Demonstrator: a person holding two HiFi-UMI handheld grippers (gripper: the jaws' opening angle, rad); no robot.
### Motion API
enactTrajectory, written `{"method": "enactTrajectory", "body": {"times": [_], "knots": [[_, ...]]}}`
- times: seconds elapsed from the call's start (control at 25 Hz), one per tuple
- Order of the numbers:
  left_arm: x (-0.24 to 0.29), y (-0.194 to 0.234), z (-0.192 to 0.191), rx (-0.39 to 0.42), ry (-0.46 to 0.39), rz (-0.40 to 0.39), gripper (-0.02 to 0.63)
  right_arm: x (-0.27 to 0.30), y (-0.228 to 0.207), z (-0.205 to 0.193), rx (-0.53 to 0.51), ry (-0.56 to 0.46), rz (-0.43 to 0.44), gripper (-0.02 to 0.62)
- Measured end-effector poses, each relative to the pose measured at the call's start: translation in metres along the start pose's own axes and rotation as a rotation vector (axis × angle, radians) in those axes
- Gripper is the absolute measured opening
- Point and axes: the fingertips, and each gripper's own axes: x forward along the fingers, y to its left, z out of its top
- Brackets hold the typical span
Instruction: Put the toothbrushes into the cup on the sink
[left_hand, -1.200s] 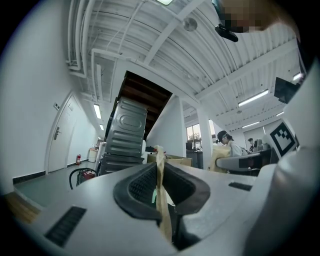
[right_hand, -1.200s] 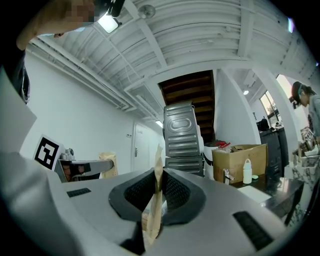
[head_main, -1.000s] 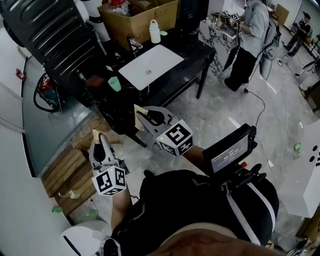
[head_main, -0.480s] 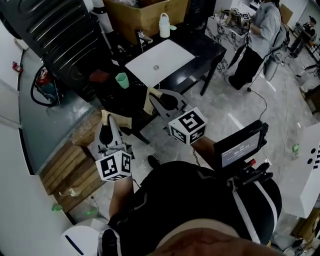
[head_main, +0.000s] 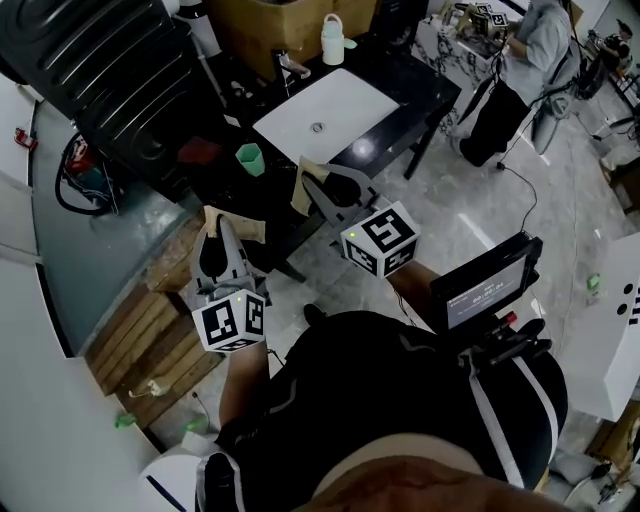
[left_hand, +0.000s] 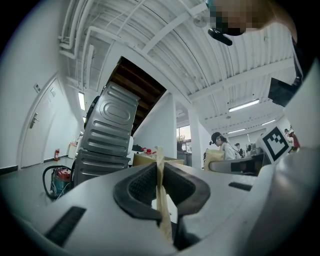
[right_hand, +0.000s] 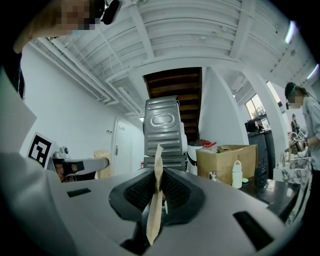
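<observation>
My left gripper (head_main: 218, 228) is shut on a flat tan paper toothbrush packet (head_main: 243, 232), held over the floor short of the black table (head_main: 425, 92). In the left gripper view the packet (left_hand: 161, 200) stands on edge, pinched between the pads. My right gripper (head_main: 322, 186) is shut on a second tan packet (head_main: 304, 188) at the table's near edge; the right gripper view shows this packet (right_hand: 156, 200) clamped upright. A green cup (head_main: 249, 158) stands on the table left of the white sink (head_main: 352, 95), just beyond both grippers.
A faucet (head_main: 290, 68), a white bottle (head_main: 332, 38) and a cardboard box (head_main: 275, 20) sit behind the sink. A big ribbed silver case (head_main: 100, 70) leans at left. Wooden pallet (head_main: 140, 330) lies on the floor. A person (head_main: 520, 70) stands at far right.
Both grippers have moved forward toward the black table, each still holding its packet. The sink and the cup now lie closer to them in the head view.
</observation>
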Motion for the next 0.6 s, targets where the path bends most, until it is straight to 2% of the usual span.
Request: {"method": "enactTrajectory", "body": {"times": [0.4, 0.6], "knots": [[0.035, 0.037, 0.006, -0.025, -0.033, -0.055, 0.037, 0.04, -0.002, 0.008, -0.032, -0.001, -0.08, 0.048], [0.043, 0.059, 0.007, -0.037, -0.044, -0.037, 0.037, 0.062, -0.008, 0.009, -0.033, -0.006, -0.096, 0.048]]}}
